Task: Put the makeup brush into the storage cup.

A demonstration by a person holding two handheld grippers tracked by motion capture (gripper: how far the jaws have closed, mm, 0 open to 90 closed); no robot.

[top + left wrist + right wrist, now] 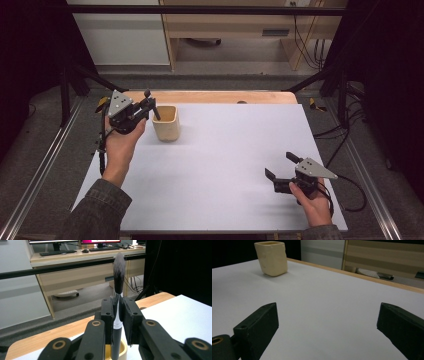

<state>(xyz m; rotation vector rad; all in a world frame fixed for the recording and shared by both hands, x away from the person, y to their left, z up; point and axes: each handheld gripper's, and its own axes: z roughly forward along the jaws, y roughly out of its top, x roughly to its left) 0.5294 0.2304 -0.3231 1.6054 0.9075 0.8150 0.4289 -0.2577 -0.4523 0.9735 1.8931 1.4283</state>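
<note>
At far left, left hand-held gripper (148, 106) clamped on a makeup brush (118, 290), bristles up, handle end dipping into the mouth of the cream cup (166, 123). Probably the step of setting the brush into the cup; next move likely calls for lowering straight, then easing the jaws apart. Brush: slim dark handle, silver band, dark tapered bristle head. Cup: squarish, pale, upright near the white worktop (225, 165) back edge. At right, right hand-held gripper (281, 166) spread wide, empty, well apart.

Left gripper (148, 105) clamped, right gripper (281, 166) jaws apparently wide apart
</note>
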